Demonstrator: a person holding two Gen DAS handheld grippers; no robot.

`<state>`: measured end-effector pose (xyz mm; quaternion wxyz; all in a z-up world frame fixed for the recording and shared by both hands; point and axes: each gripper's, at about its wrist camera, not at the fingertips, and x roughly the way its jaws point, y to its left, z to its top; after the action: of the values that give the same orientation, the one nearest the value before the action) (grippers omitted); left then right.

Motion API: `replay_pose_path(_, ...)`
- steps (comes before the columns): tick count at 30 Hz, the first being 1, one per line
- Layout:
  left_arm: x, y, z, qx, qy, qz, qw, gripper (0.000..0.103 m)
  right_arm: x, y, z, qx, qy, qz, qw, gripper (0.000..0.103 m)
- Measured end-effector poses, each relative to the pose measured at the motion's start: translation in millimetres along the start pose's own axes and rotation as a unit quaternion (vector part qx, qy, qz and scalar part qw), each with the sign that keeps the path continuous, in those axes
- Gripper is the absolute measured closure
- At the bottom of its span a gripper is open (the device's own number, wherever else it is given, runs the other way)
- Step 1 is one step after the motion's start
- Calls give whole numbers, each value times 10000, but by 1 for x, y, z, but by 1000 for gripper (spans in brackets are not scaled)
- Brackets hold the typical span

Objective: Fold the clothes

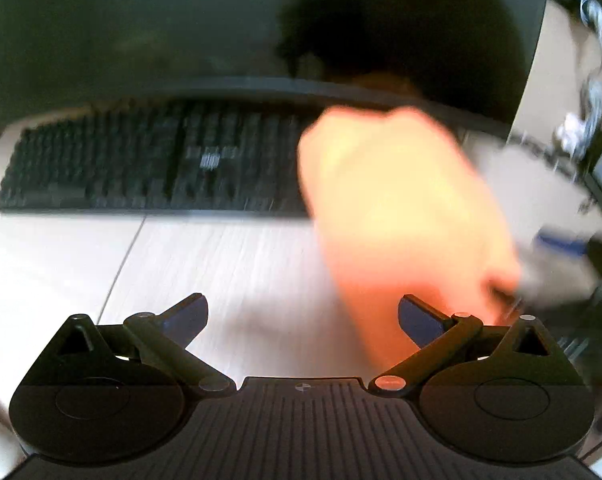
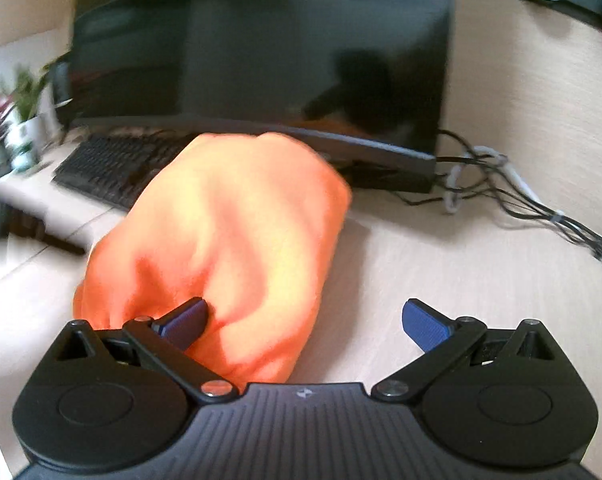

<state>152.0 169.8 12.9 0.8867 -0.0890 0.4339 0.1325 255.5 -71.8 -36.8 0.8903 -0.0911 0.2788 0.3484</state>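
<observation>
An orange garment (image 2: 225, 240) lies bunched on the light wooden desk (image 2: 441, 272). In the right wrist view it sits at centre left, and my right gripper (image 2: 305, 320) is open with its left fingertip (image 2: 189, 318) against the cloth. In the left wrist view the same orange garment (image 1: 401, 216) is blurred, at centre right. My left gripper (image 1: 303, 316) is open and empty, with its right fingertip (image 1: 419, 318) in front of the cloth. The other gripper (image 1: 561, 248) shows blurred at the right edge of that view.
A black keyboard (image 1: 141, 160) lies behind the garment, also in the right wrist view (image 2: 109, 168). A dark monitor (image 2: 261, 48) stands behind it. Cables (image 2: 521, 200) trail at the right. Potted plants (image 2: 21, 120) stand at the far left.
</observation>
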Motion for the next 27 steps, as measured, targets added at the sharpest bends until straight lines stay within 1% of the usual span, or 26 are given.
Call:
replay_pose_path(3, 14, 6, -3, -33, 174, -39, 9998, 0, -26, -9, 9, 624, -67, -71, 9980, 0)
replay_pose_path(5, 23, 5, -2, -52, 224, -120, 9997, 0, -25, -9, 13, 555, 103, -277, 9980, 0)
replay_pose_path(7, 26, 4, -2, -37, 173, -113, 9998, 0, -23, -8, 15, 451, 277, -496, 9974, 0)
replay_pose_path(8, 27, 4, -2, -27, 140, -101, 9998, 0, -14, -4, 12, 237, 384, -670, 9967, 0)
replay_pose_path(10, 22, 7, -4, -208, 141, -315, 9992, 0, 8, 4, 4, -98, 701, -984, 9926, 0)
replay_pose_path(12, 11, 10, -4, -368, 37, -562, 9977, 0, 17, 9, -3, -189, 866, -1117, 9898, 0)
replay_pose_path(13, 4, 13, -4, -450, -74, -705, 9965, 0, 13, 10, -4, -192, 858, -1154, 9894, 0)
replay_pose_path(14, -1, 15, -1, -571, -158, -883, 9943, 0, 9, 10, -3, -183, 833, -1185, 9893, 0)
replay_pose_path(16, -6, 19, 4, -809, -272, -1239, 9886, 0, -6, 7, 5, -53, 650, -1188, 9908, 0)
replay_pose_path(17, -6, 19, 6, -834, -299, -1356, 9868, 0, -13, 6, 10, 12, 558, -1190, 9913, 0)
replay_pose_path(18, -3, 16, 8, -739, -318, -1399, 9869, 0, -21, 4, 14, 76, 467, -1191, 9918, 0)
replay_pose_path(20, 10, 6, 10, -359, -259, -1177, 9921, 0, -33, 2, 24, 215, 299, -1175, 9924, 0)
replay_pose_path(21, 19, 3, 10, -232, -192, -1078, 9937, 0, -28, 2, 31, 324, 291, -1077, 9932, 0)
replay_pose_path(22, 27, 1, 10, -213, -105, -1081, 9939, 0, -23, 2, 38, 433, 283, -979, 9938, 0)
replay_pose_path(24, 35, 3, 8, -300, -45, -1216, 9921, 0, -12, 3, 52, 638, 282, -797, 9944, 0)
replay_pose_path(25, 37, 4, 7, -327, -53, -1275, 9913, 0, 3, 6, 53, 654, 353, -784, 9941, 0)
replay_pose_path(27, 40, 5, 8, -295, -67, -1269, 9915, 0, 30, 15, 48, 470, 544, -922, 9931, 0)
